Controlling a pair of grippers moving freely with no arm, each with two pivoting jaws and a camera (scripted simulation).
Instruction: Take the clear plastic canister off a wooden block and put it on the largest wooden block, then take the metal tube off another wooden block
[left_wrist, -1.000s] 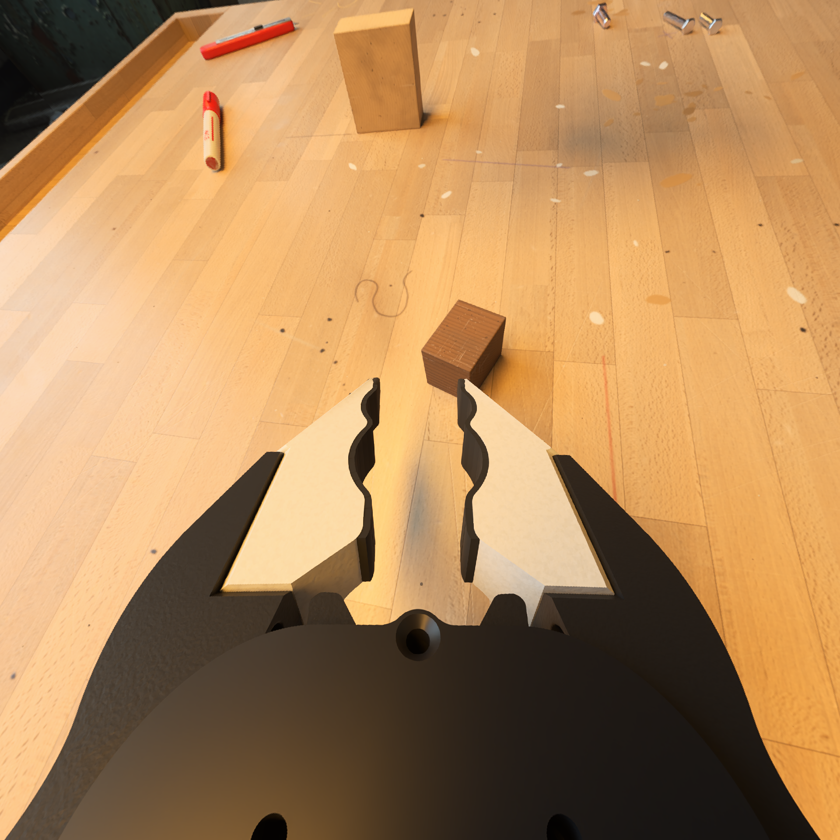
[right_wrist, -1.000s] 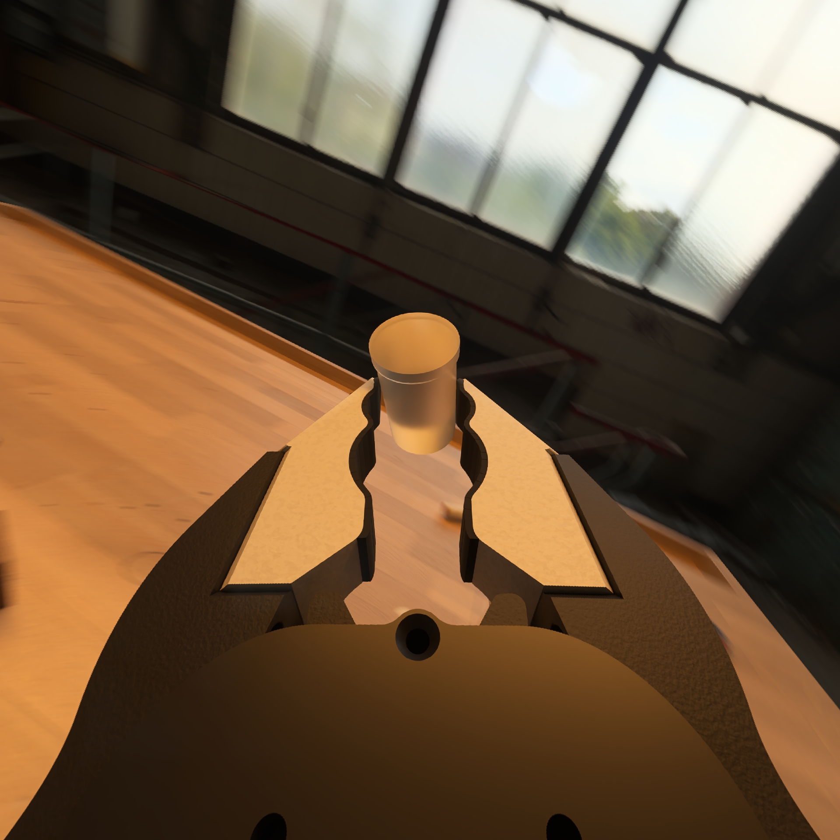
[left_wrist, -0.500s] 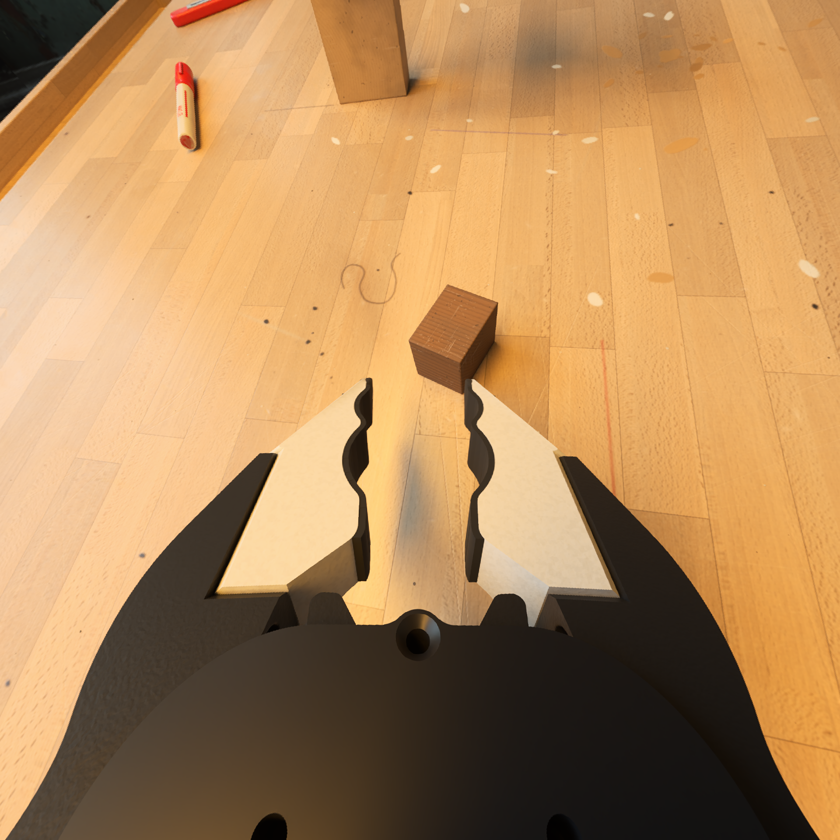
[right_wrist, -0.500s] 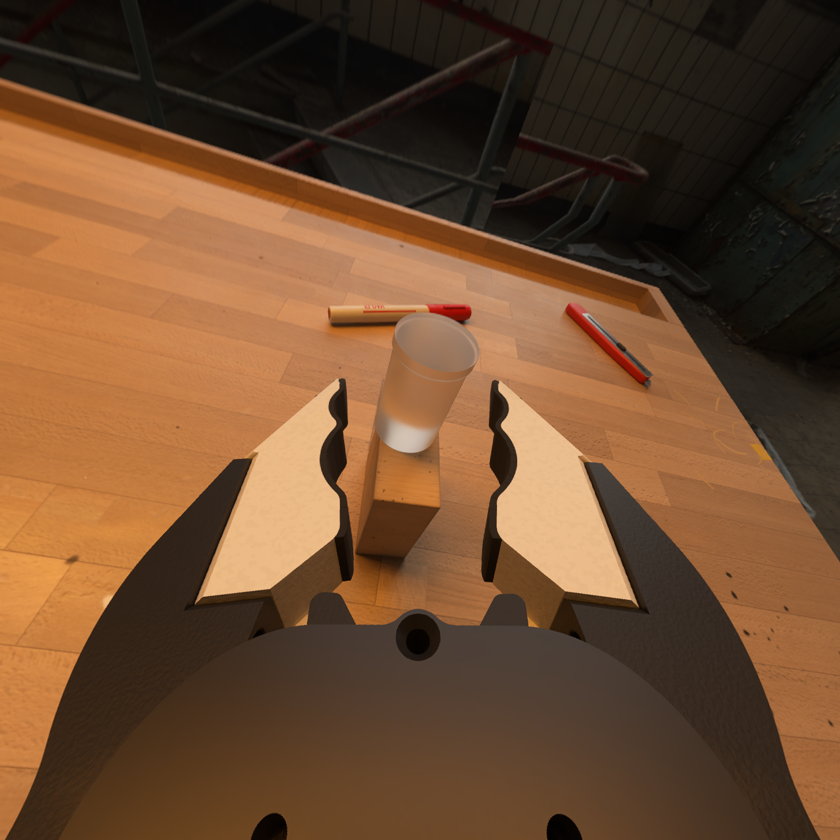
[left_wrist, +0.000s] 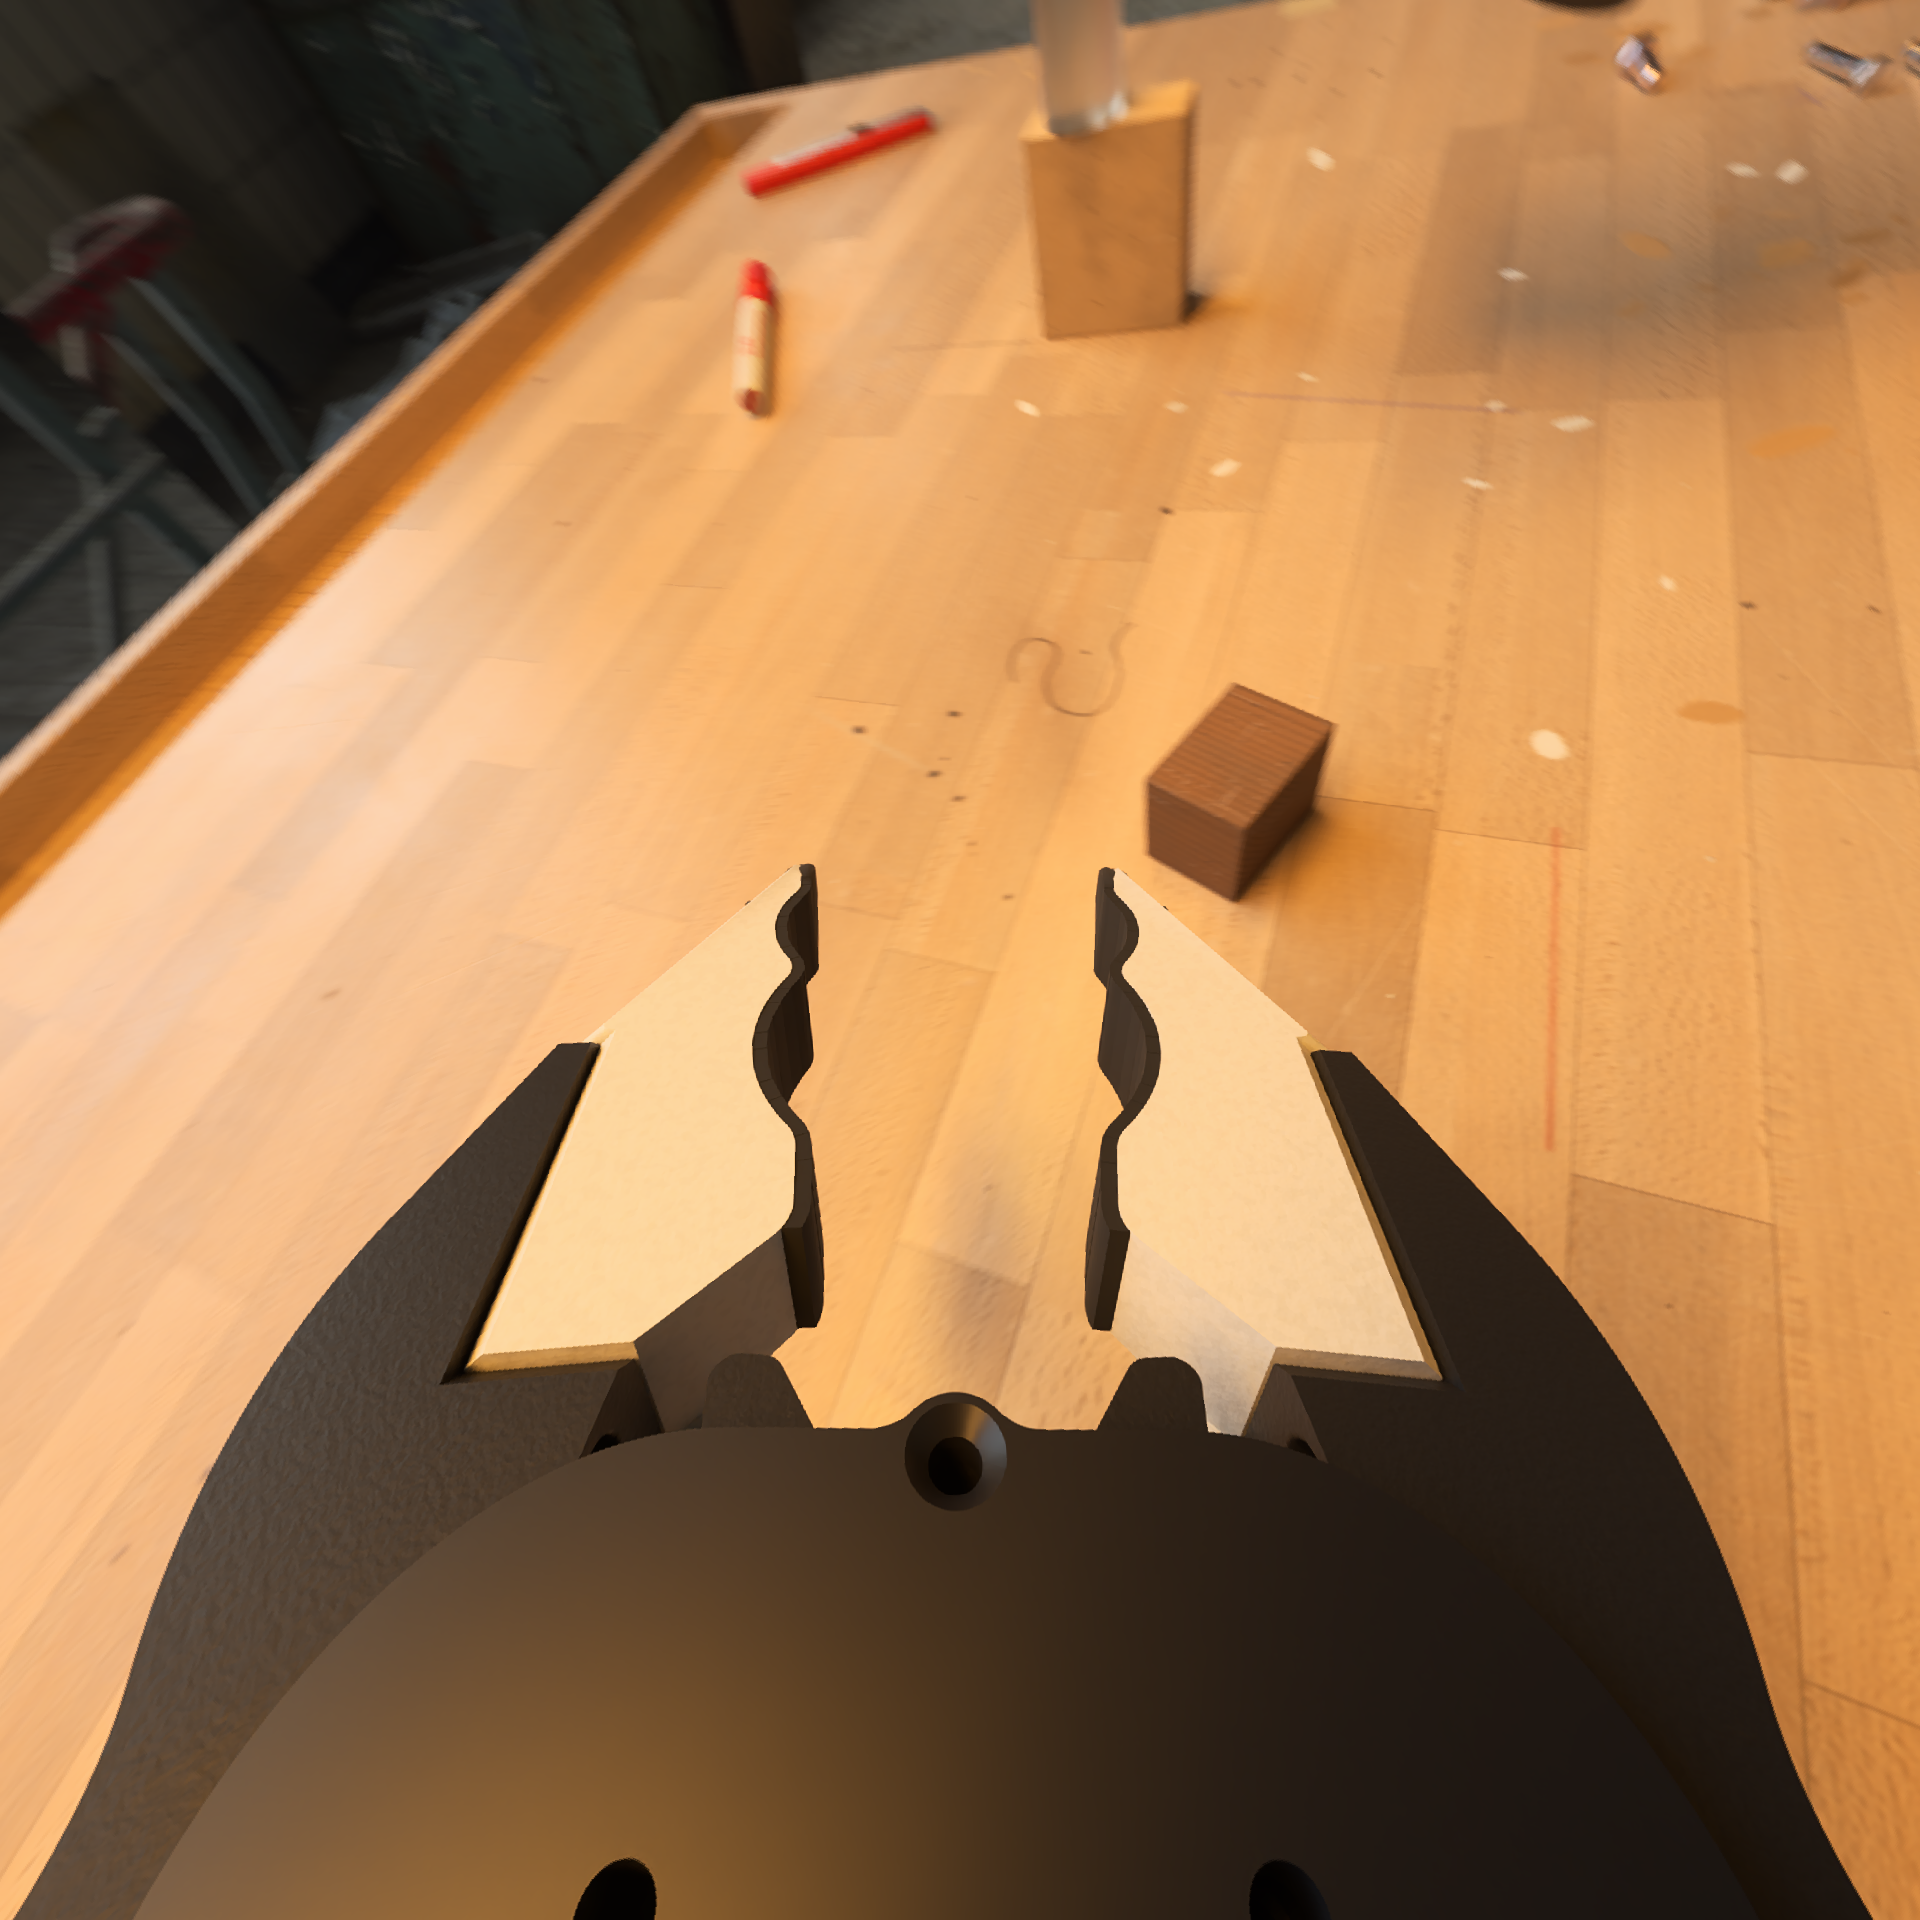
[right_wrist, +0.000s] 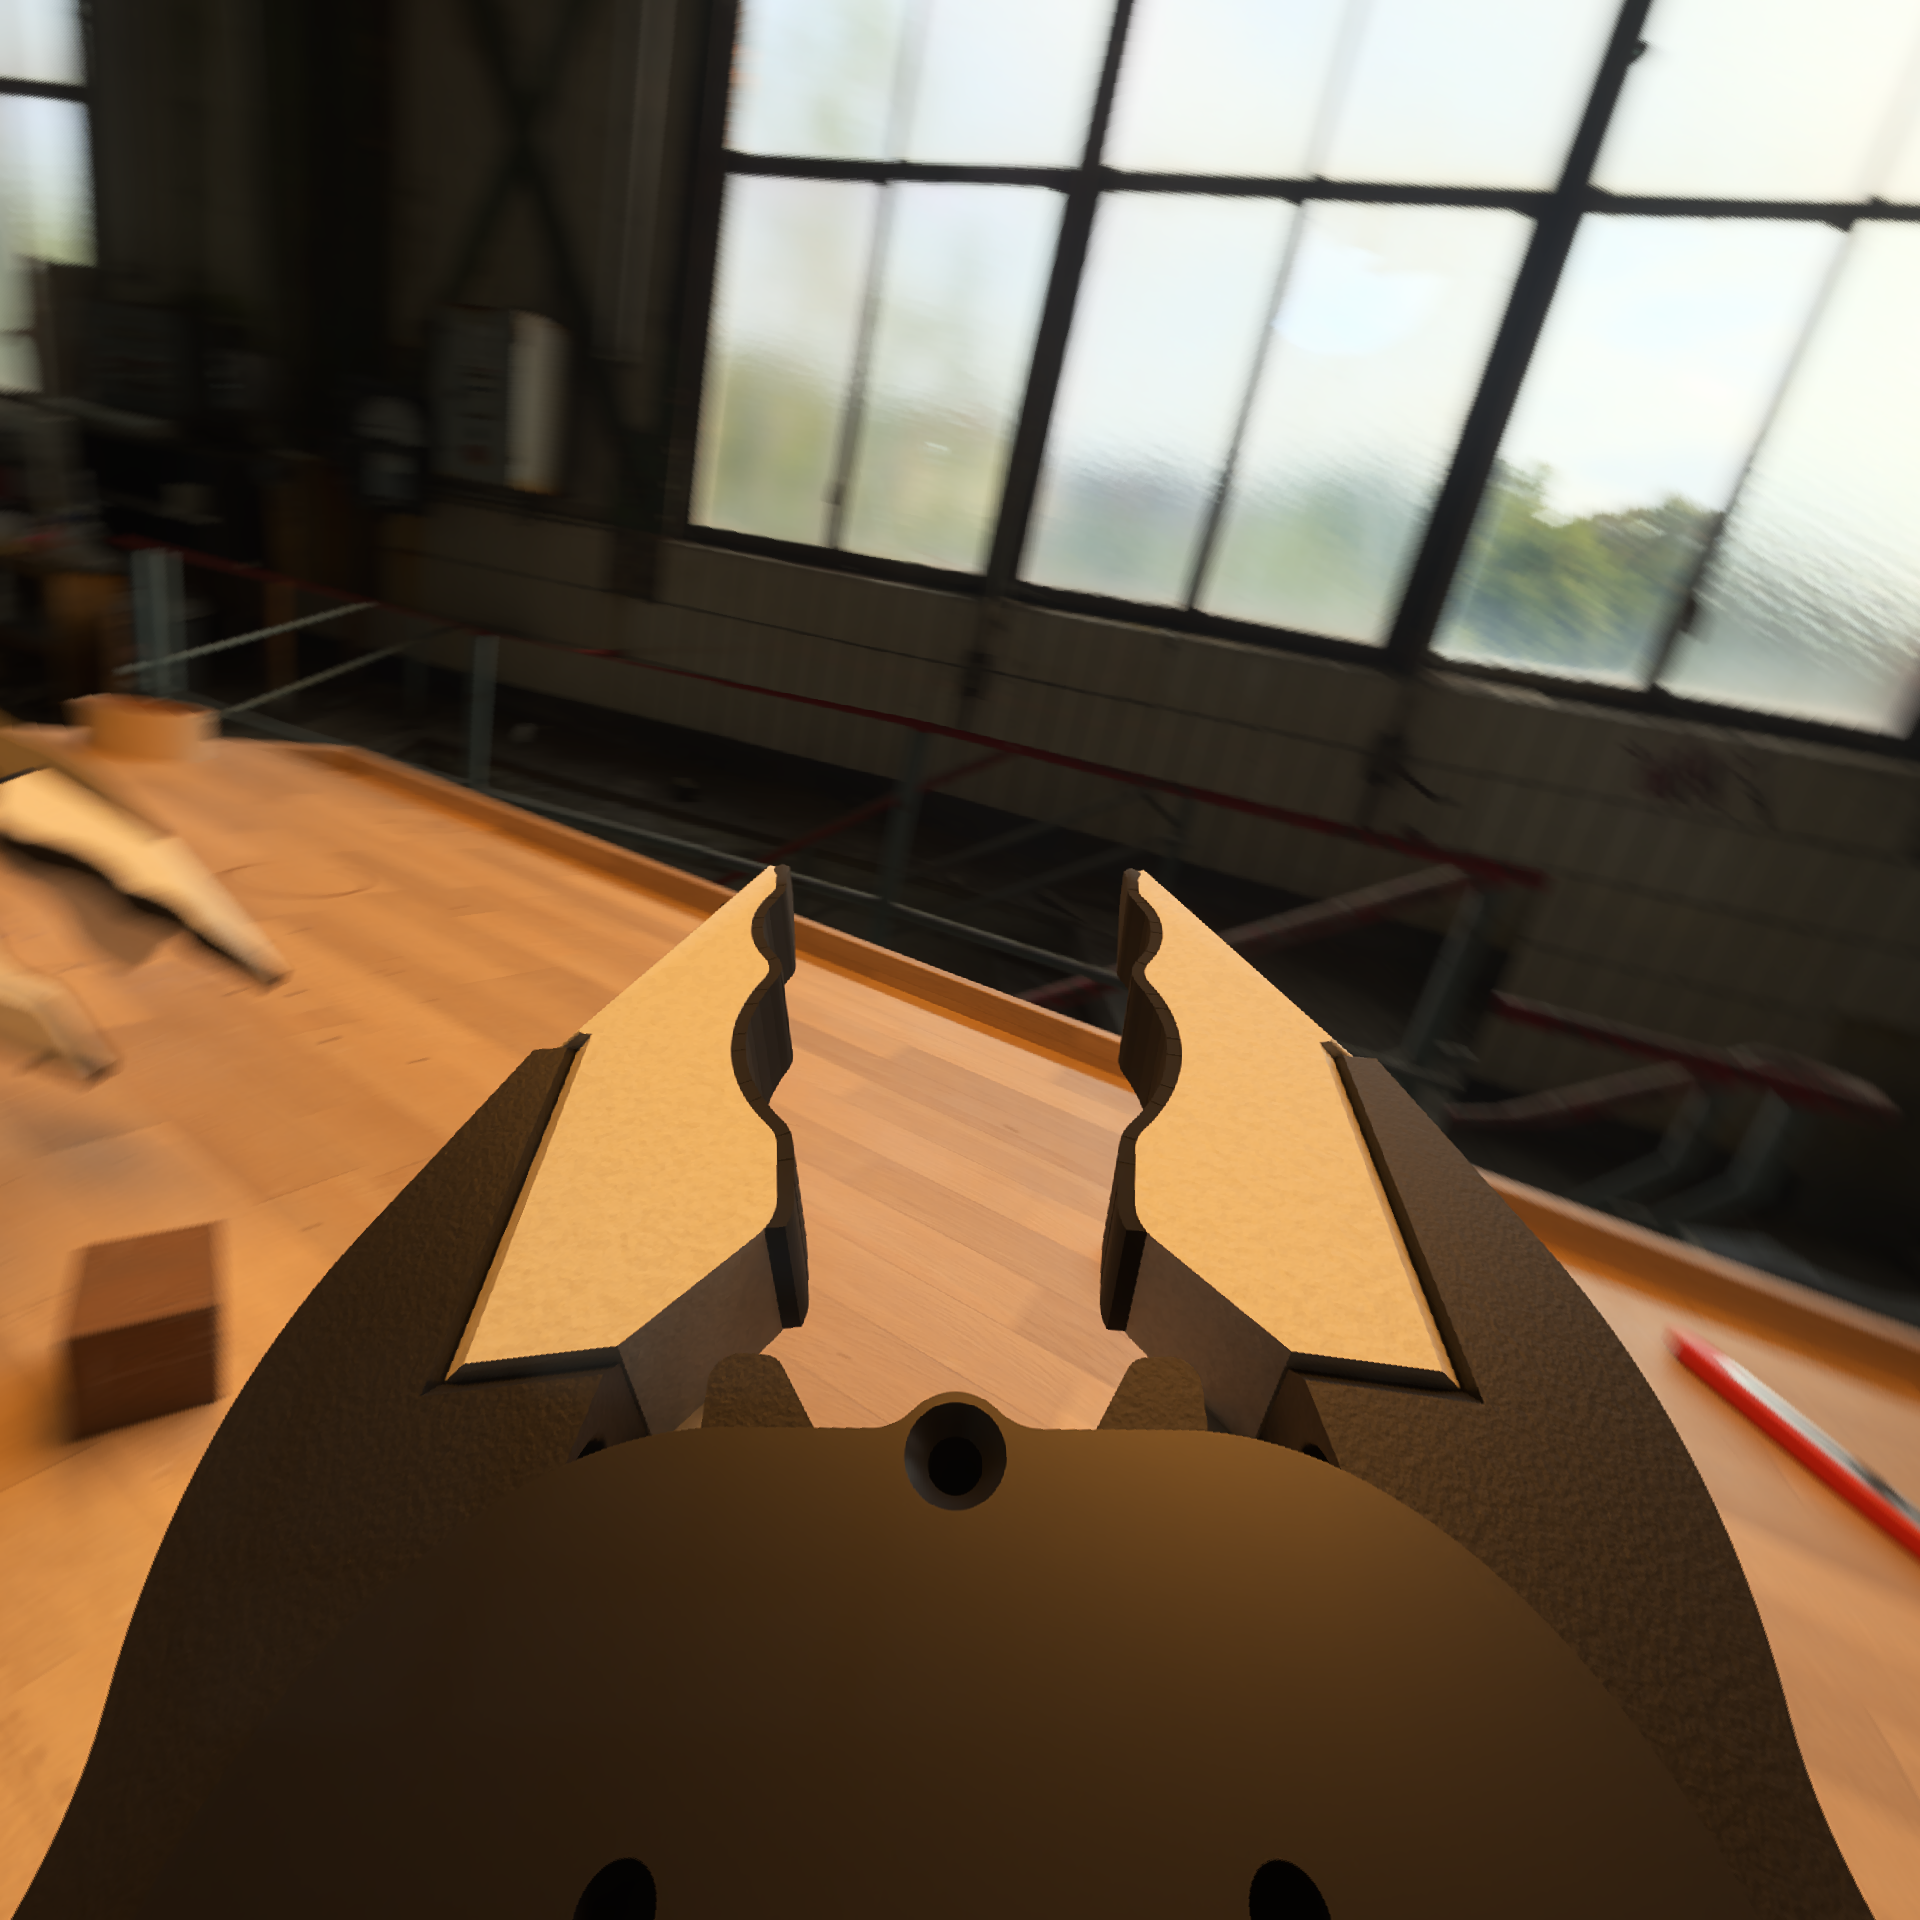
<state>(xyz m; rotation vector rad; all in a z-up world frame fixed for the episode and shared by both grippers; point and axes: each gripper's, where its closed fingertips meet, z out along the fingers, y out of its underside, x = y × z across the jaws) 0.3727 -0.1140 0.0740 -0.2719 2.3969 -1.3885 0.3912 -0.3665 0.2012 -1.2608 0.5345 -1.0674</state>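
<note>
Left gripper (left_wrist: 956, 873): jaws apart, nothing between them, hovering over the workbench (left_wrist: 520, 935). Right gripper (right_wrist: 956, 878): jaws also apart and empty, pointed past the bench edge toward the windows (right_wrist: 1299, 364).

Canister (left_wrist: 1081, 62) stands upright on top of the tall pale wooden block (left_wrist: 1107, 218) at the far end of the bench; only its lower part shows, the rest is cut off by the frame edge. Small dark brown block (left_wrist: 1236, 784) sits on the bench just ahead and right of the left gripper's tips, nothing on it. It also shows blurred at the left of the right wrist view.

Other items: red-capped marker (left_wrist: 753, 338) and red utility knife (left_wrist: 836, 154) left of the tall block, a few metal bolts (left_wrist: 1642, 57) far right. Metal tube: can't spot it in either view.
</note>
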